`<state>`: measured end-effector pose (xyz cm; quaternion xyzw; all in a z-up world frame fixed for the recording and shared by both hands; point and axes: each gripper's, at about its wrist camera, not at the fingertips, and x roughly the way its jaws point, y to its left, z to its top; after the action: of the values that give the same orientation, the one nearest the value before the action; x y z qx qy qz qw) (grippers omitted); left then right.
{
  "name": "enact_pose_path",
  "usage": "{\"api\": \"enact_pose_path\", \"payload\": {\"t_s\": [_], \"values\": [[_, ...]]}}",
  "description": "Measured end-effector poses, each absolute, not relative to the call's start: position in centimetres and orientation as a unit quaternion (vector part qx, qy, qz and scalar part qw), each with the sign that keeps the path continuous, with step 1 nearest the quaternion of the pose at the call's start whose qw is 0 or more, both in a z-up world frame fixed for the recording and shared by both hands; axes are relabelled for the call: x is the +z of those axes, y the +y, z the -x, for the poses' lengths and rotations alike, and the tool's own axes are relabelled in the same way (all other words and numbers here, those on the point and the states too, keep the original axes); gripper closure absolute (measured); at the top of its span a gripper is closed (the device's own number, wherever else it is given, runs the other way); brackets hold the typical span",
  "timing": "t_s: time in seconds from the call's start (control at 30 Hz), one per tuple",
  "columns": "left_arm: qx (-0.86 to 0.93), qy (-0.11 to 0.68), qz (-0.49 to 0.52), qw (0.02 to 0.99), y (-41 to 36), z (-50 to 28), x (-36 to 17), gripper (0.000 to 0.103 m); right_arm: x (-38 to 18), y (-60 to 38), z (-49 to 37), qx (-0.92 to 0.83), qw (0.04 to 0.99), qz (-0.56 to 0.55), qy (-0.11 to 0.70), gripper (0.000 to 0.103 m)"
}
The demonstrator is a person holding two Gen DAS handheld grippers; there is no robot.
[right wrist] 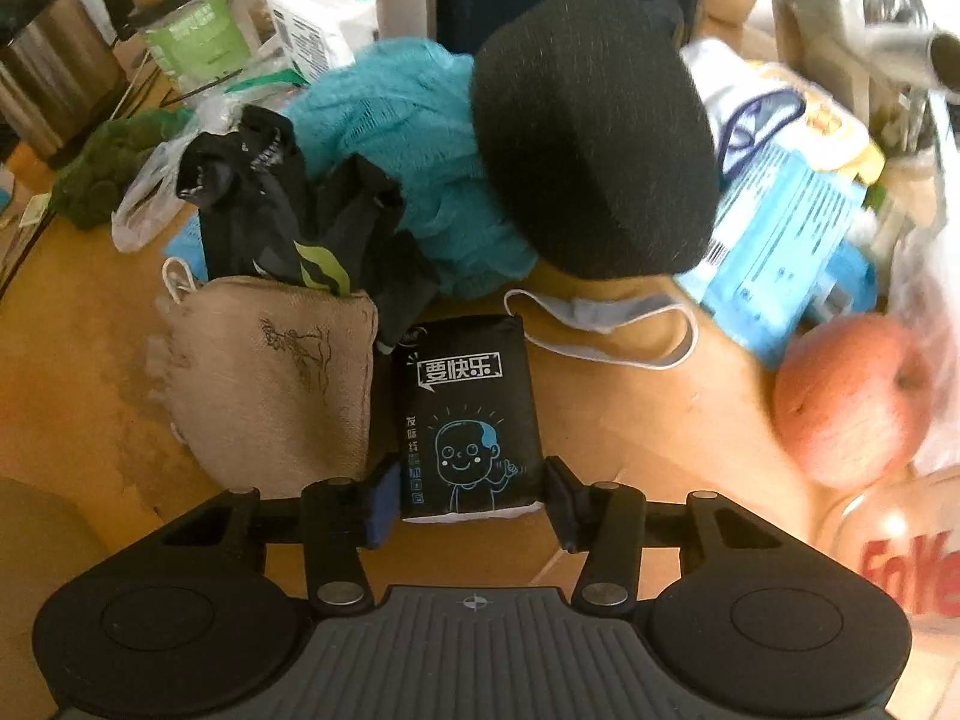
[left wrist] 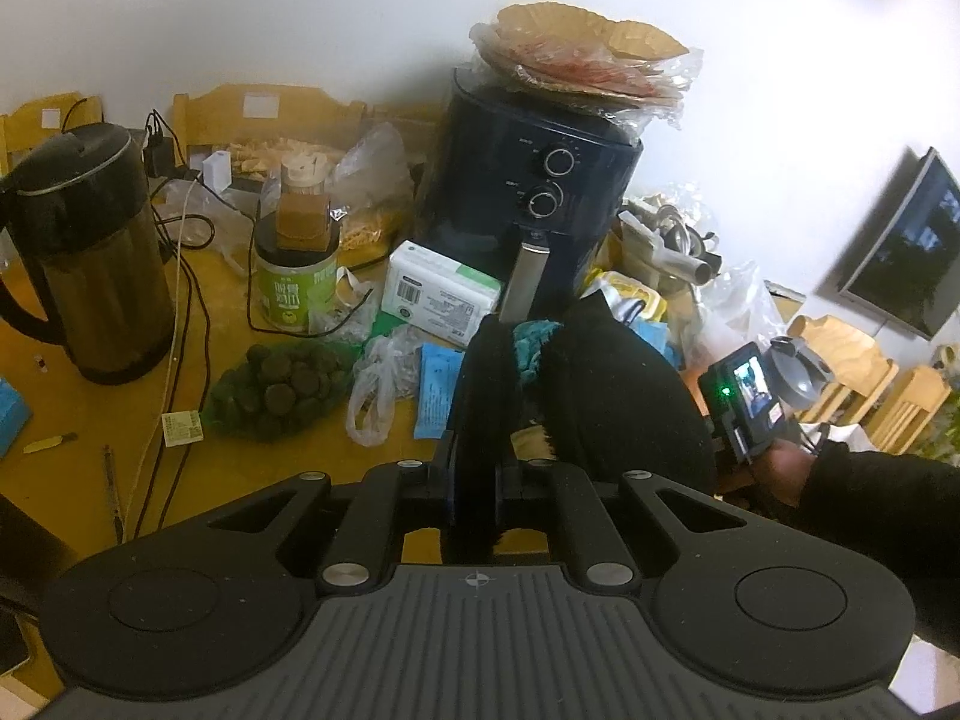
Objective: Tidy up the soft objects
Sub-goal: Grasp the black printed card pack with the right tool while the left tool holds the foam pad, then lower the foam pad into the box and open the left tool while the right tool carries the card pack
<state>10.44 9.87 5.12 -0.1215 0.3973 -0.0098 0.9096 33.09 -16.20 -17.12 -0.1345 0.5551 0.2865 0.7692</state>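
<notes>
My left gripper (left wrist: pixel 480 420) is shut on the rim of a black felt hat (left wrist: pixel 624 396) and holds it up over the table; the hat also shows in the right wrist view (right wrist: pixel 594 132). A teal knit cloth (right wrist: pixel 408 138) lies under it, and peeks out in the left view (left wrist: pixel 534 342). My right gripper (right wrist: pixel 471 498) holds a black tissue pack (right wrist: pixel 465 414) between its fingers, flat on the table. A beige cloth pouch (right wrist: pixel 270 378) lies just left of the pack, black socks (right wrist: pixel 288 210) behind it, and a face mask (right wrist: pixel 606 318) to the right.
A dark air fryer (left wrist: pixel 528 198), a thermos jug (left wrist: pixel 84 252), a green jar (left wrist: pixel 294 276), a white box (left wrist: pixel 438 288) and bags crowd the wooden table (left wrist: pixel 72 468). An apple (right wrist: pixel 852 396) and a blue packet (right wrist: pixel 786 240) lie right of the tissue pack.
</notes>
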Motion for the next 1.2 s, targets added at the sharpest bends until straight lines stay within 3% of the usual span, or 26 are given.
{"api": "enact_pose_path", "payload": {"t_s": [0.53,1.2], "values": [[-0.011,0.394,0.101,0.914,7.5,-9.7,5.7,0.092,-11.2,-20.7,-30.1,0.301,0.802,0.103,0.506,0.052],[-0.034,0.418,0.065,0.905,4.1,-7.6,4.7,0.092,-2.8,-26.1,-20.4,0.311,0.851,0.031,0.422,0.052]]}}
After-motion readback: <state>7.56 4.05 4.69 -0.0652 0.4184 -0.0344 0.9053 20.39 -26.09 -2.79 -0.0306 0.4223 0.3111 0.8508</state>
